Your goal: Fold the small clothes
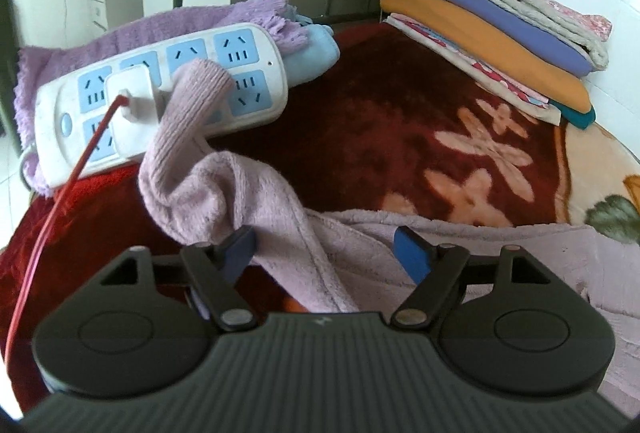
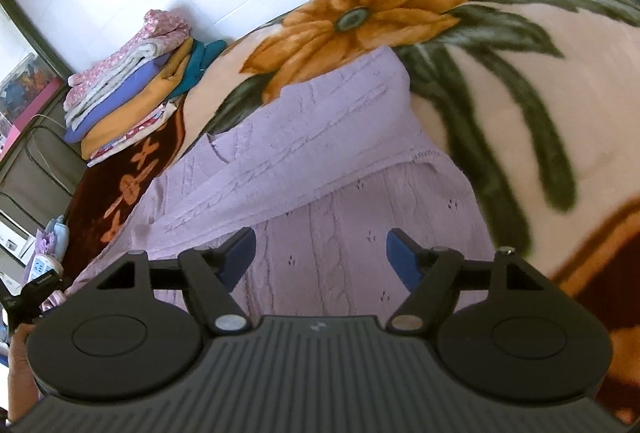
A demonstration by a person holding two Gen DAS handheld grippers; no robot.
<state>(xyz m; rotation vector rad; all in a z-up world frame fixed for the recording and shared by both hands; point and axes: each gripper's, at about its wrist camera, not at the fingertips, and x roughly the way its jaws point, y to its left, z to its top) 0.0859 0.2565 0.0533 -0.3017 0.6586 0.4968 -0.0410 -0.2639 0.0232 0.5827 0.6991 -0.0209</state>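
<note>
Black grippers, blue-padded fingers [image 1: 412,253]

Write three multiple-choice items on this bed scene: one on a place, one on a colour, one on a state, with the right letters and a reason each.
1. Where does the sleeve cuff of the lilac sweater rest?
A. on the power strip
B. on the stack of folded clothes
C. on the floor

2. What colour is the cable at the power strip's plug?
A. green
B. red
C. white

3. How does the right gripper stand?
A. shut on the sweater
B. shut, holding nothing
C. open above the sweater

Answers: 1 A, the cuff lies across the sockets. 2 B, a red line runs from the plug. 3 C, the blue pads stand apart with knit showing between them.
</note>
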